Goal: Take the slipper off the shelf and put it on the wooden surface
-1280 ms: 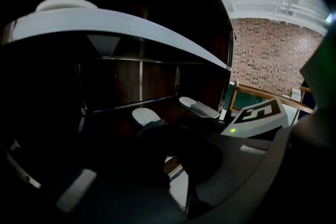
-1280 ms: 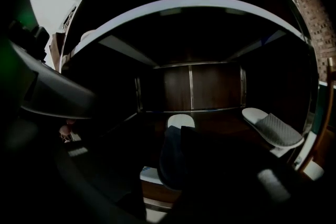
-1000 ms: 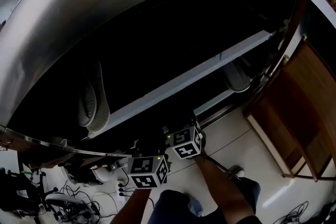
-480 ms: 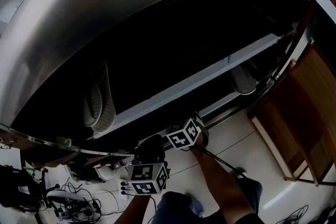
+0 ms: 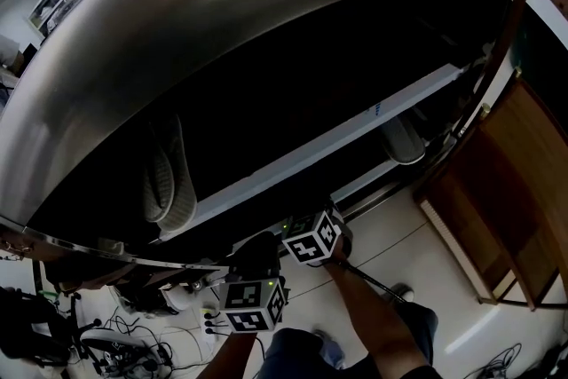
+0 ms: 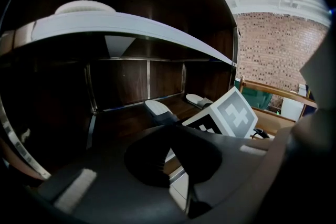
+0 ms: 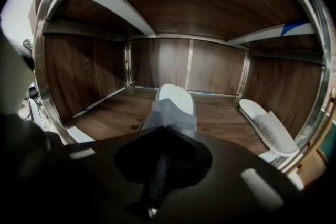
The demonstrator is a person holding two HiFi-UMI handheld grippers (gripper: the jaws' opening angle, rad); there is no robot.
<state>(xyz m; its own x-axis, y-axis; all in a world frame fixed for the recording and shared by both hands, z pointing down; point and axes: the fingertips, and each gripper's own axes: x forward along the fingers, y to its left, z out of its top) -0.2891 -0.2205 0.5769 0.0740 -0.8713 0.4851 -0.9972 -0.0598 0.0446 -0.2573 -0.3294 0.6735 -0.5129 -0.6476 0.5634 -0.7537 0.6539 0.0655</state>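
In the right gripper view a white slipper (image 7: 173,105) lies toe-away on the lowest wooden shelf floor, straight ahead. My right gripper (image 7: 167,131) has just been closing and is now shut on the slipper's near grey upper. A second white slipper (image 7: 270,131) lies to its right. From the head view only the right gripper's marker cube (image 5: 311,239) shows, at the shelf's lower edge. My left gripper (image 6: 173,126) hangs back to the left, shut and holding nothing, with its cube (image 5: 251,303) nearer me. The left gripper view shows both slippers (image 6: 157,108) and the right cube (image 6: 231,115).
A curved metal top (image 5: 266,22) and a white shelf board (image 5: 355,124) overhang the shelf. More slippers sit on an upper level (image 5: 169,182) and at right (image 5: 404,140). A brown wooden surface (image 5: 519,191) stands to the right, and cables (image 5: 115,351) lie on the floor at left.
The right gripper's marker cube has tipped over a little at the shelf's lower edge. The left gripper's cube has stayed about where it was.
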